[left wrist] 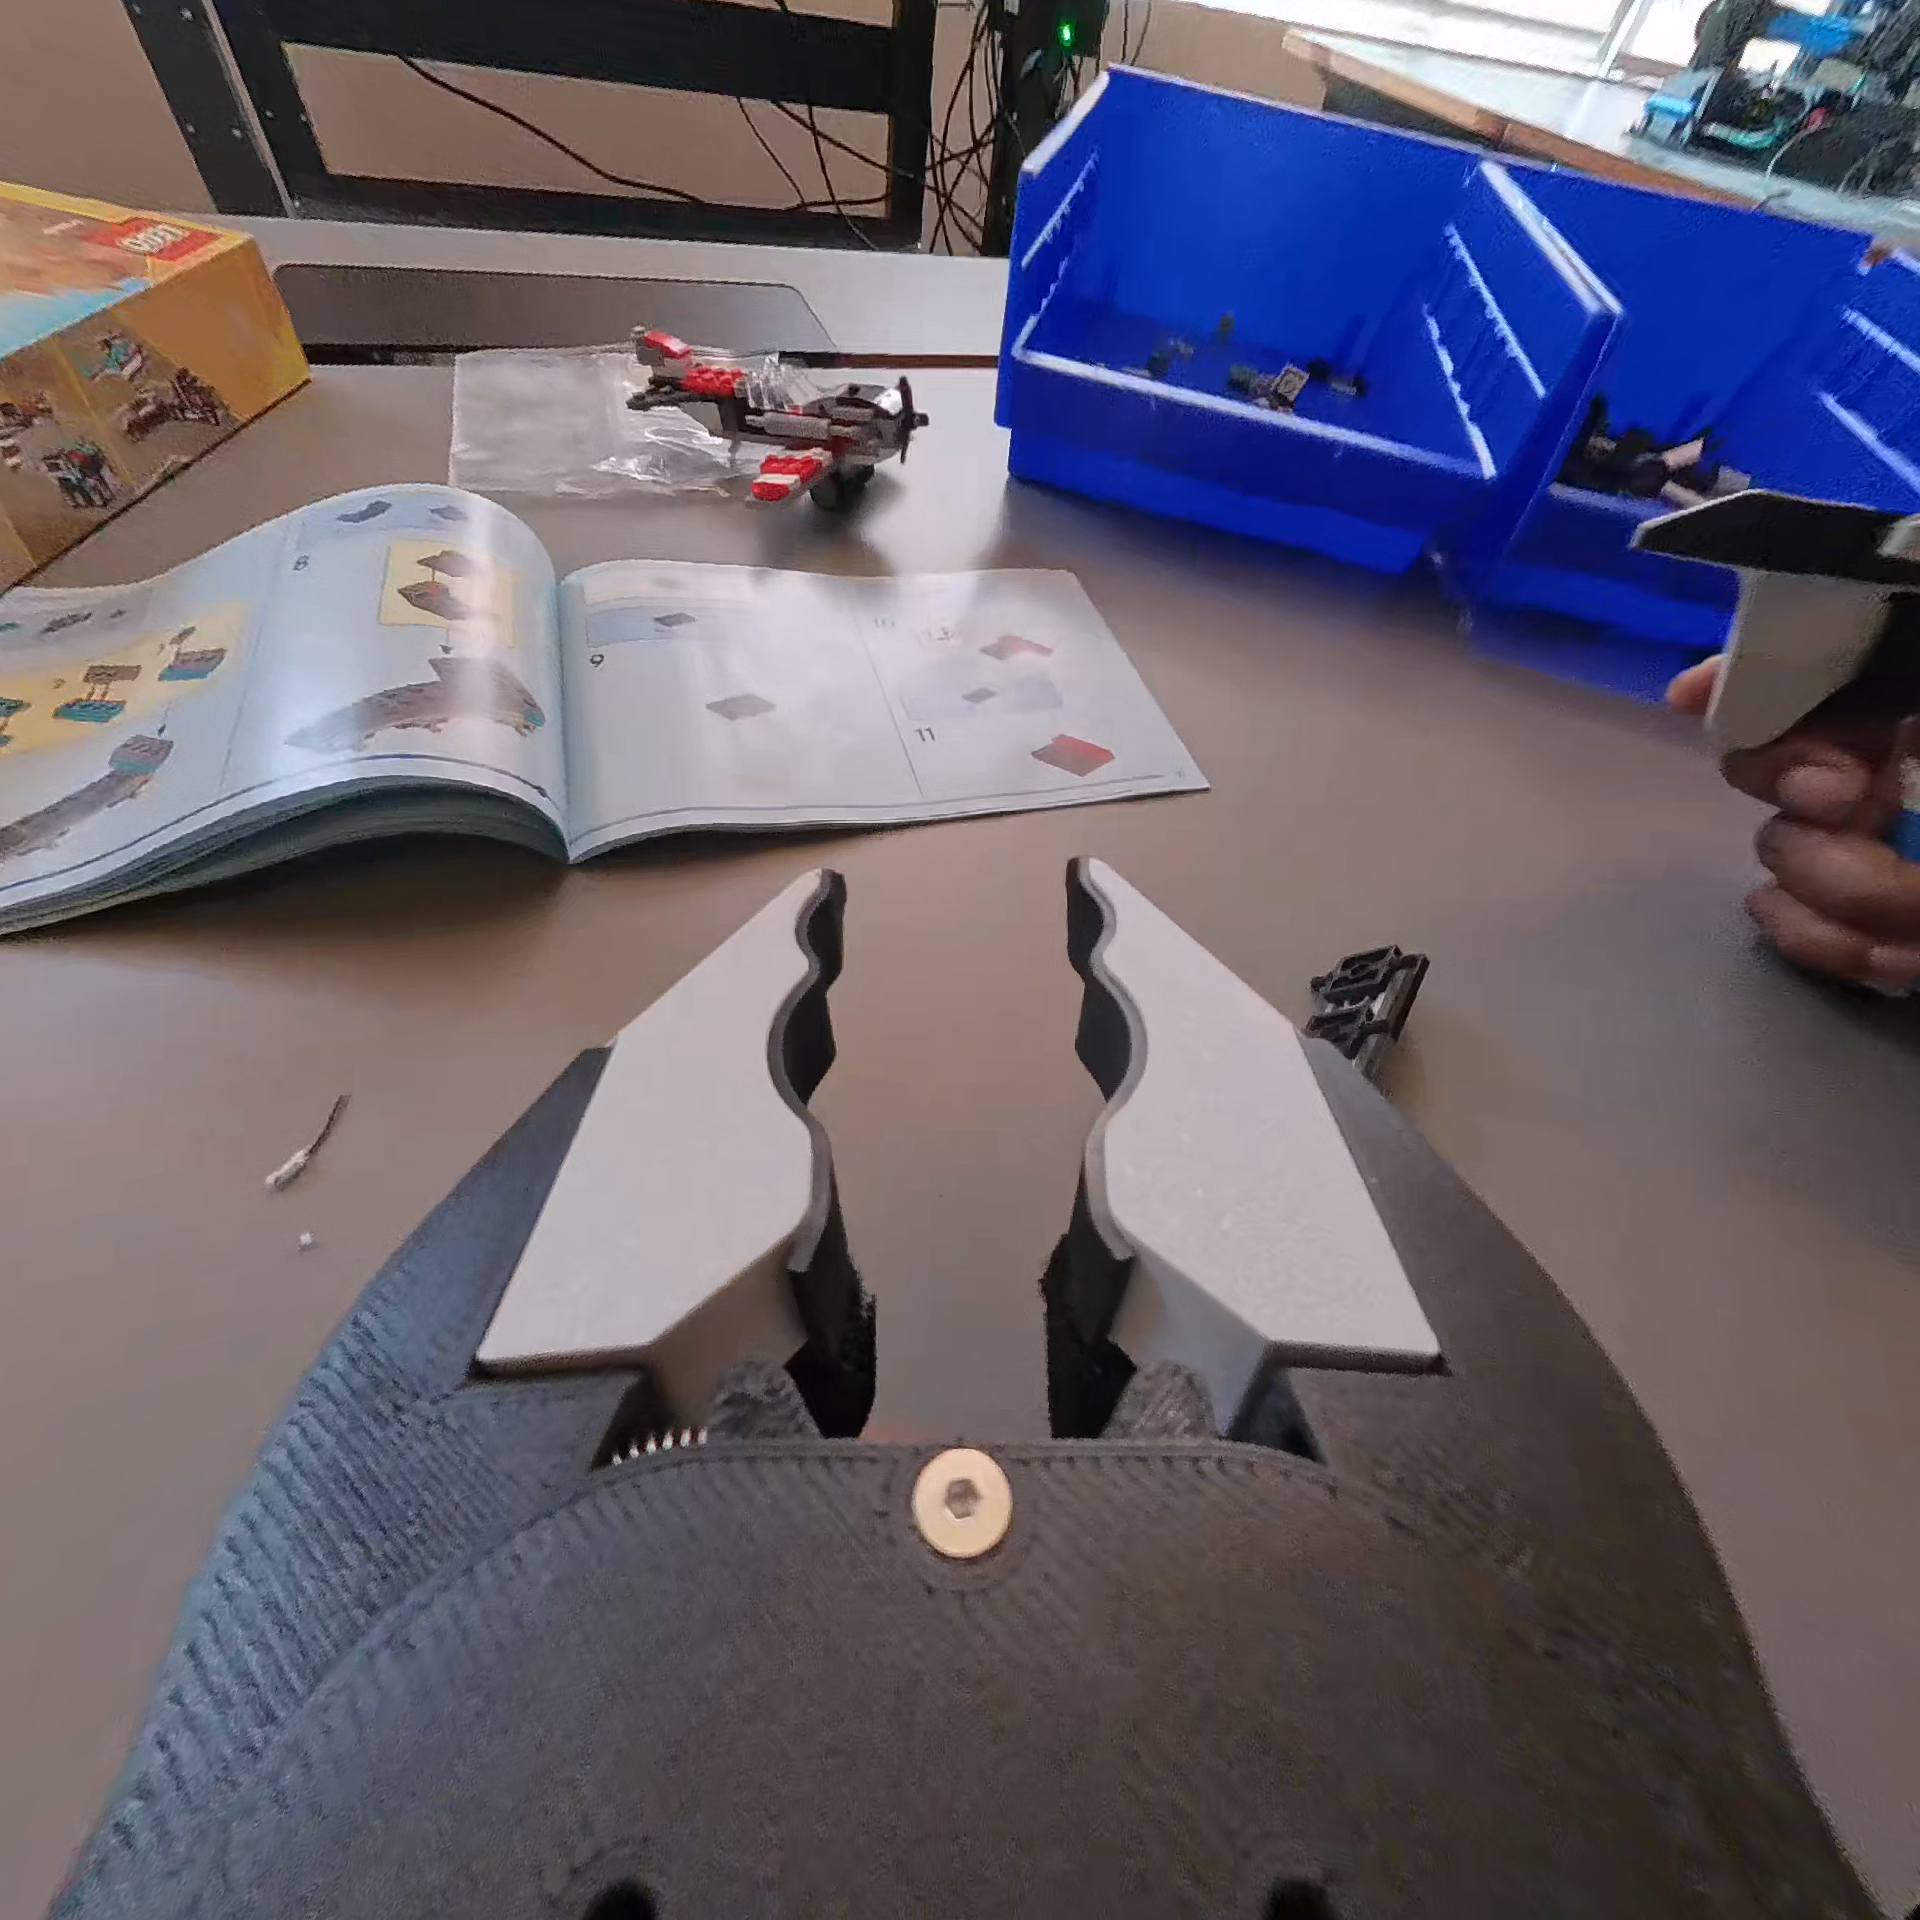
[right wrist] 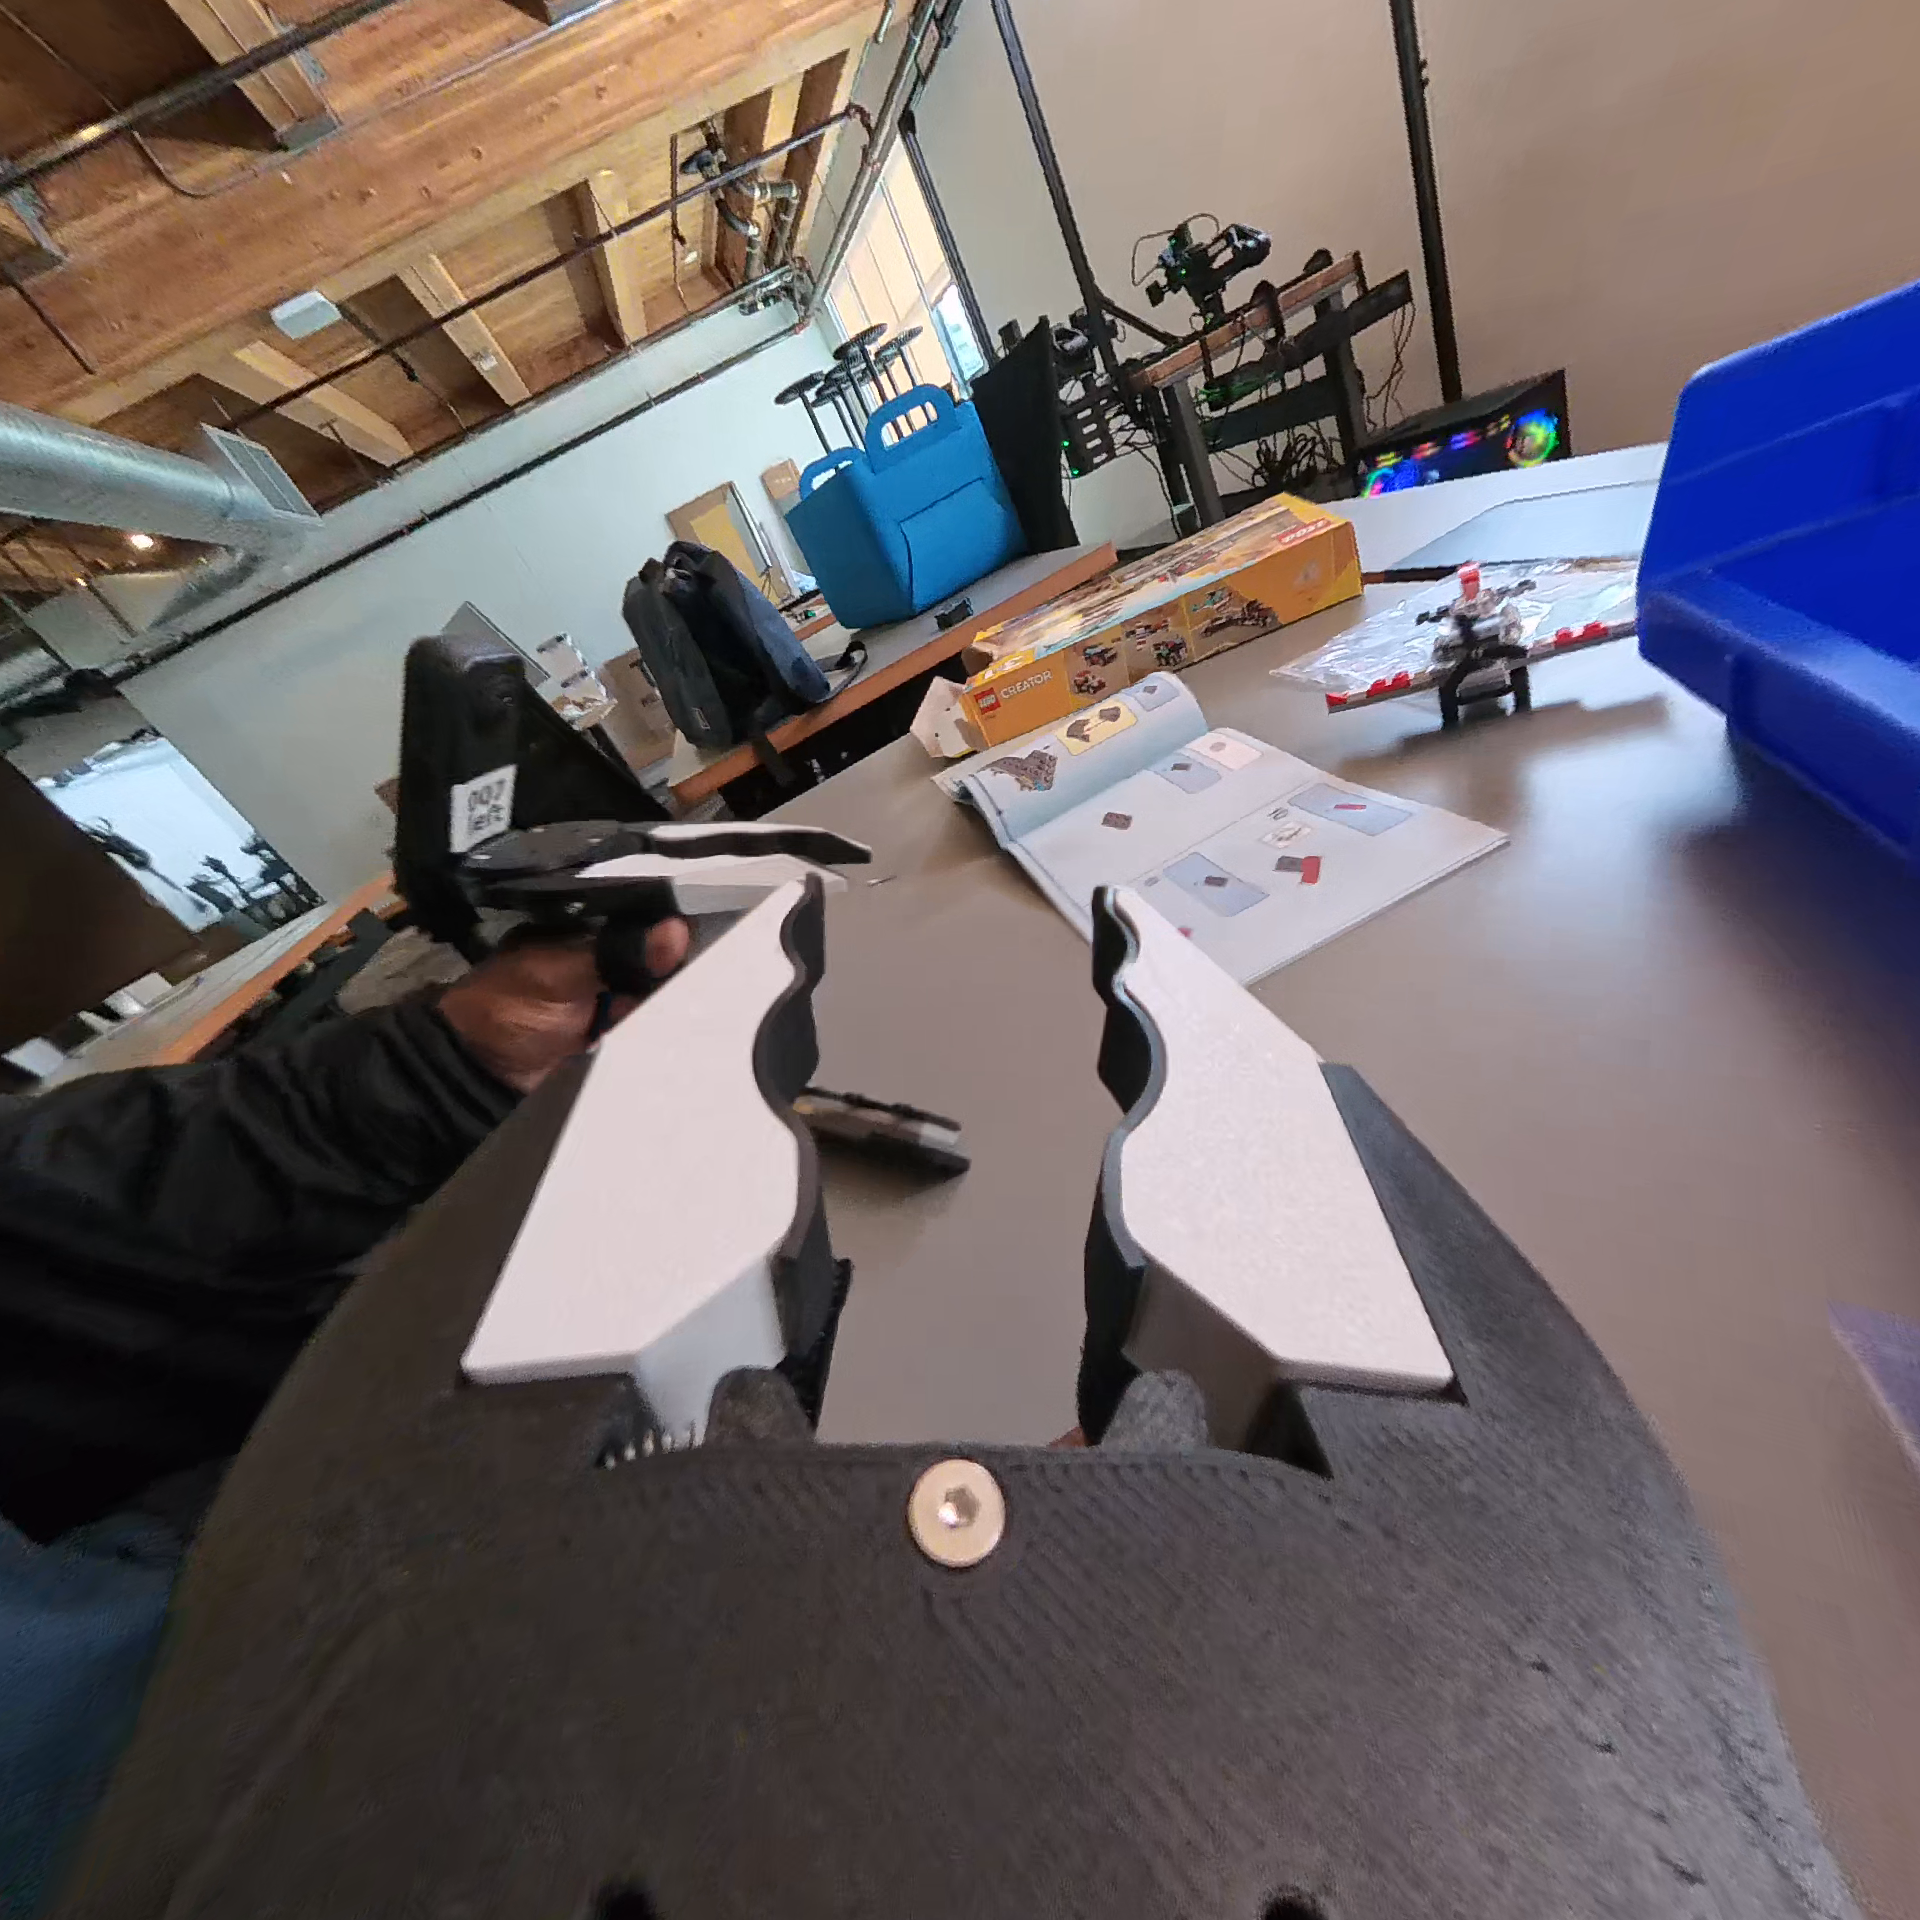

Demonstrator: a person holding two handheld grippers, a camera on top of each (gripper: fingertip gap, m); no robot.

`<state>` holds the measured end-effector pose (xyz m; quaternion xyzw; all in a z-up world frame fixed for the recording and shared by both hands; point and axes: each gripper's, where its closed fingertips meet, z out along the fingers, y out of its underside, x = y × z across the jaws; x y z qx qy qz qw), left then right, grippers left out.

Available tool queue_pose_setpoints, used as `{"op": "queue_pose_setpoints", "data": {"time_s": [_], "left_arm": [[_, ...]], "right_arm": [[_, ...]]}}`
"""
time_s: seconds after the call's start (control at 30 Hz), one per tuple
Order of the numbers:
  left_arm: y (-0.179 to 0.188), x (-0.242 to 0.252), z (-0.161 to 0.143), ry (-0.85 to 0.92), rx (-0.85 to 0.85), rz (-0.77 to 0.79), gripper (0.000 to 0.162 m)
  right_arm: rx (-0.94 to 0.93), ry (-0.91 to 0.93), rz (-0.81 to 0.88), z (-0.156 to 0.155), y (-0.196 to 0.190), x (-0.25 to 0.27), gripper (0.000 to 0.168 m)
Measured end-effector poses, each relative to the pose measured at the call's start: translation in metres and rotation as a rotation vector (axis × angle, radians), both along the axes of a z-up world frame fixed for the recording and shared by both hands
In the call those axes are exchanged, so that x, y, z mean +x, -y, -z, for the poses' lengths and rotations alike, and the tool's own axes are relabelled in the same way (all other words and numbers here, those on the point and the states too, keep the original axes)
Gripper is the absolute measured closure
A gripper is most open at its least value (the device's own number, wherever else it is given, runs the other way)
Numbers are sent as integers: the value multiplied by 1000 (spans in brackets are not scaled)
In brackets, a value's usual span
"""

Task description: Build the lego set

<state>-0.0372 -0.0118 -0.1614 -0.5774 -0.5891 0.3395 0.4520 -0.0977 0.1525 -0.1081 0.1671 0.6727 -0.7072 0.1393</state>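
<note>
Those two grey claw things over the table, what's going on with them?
A person holds a tool in each hand to build a lego set. Both the left tool and the right tool are open and empty. A small black lego piece lies on the table beside the left one. An open instruction booklet, a small red and grey lego plane and blue bins of parts sit beyond.

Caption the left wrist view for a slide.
Open left claw above the table, facing an open instruction booklet, a finished toy plane and blue parts bins.
</note>
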Motion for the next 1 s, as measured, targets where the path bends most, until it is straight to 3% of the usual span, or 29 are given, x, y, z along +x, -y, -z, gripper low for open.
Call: {"op": "queue_pose_setpoints", "data": {"time_s": [0.3,1.0], "left_arm": [[-7,-4,13,82,-24,35,119],[-15,-7,26,167,-86,77,120]], "right_arm": [[16,15,-88,2,-8,27,116],[-23,63,-176,-1,-12,33,116]]}}
